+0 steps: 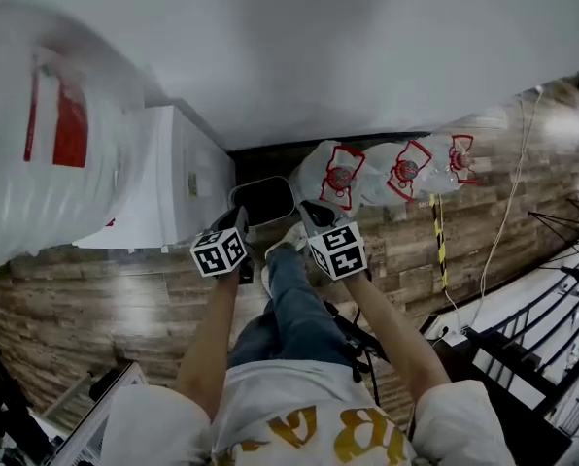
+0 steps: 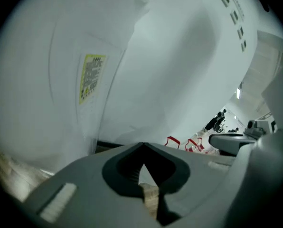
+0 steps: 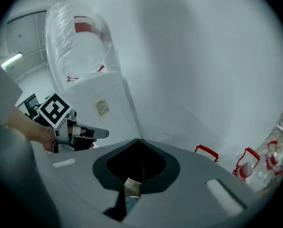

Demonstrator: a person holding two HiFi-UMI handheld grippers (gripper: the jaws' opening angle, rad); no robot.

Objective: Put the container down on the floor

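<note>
Container (image 1: 263, 202), dark with a pale rim, seems to stand on the floor (image 1: 95, 304) just ahead of and between the left gripper (image 1: 237, 219) and right gripper (image 1: 311, 212), both pressed together on nothing, about equally near.

Three red-handled jugs (image 1: 340, 178) (image 1: 406, 171) (image 1: 457, 158), one white cabinet (image 1: 173, 178), one container (image 1: 262, 202), two grippers (image 1: 239, 219) (image 1: 314, 212).
</note>
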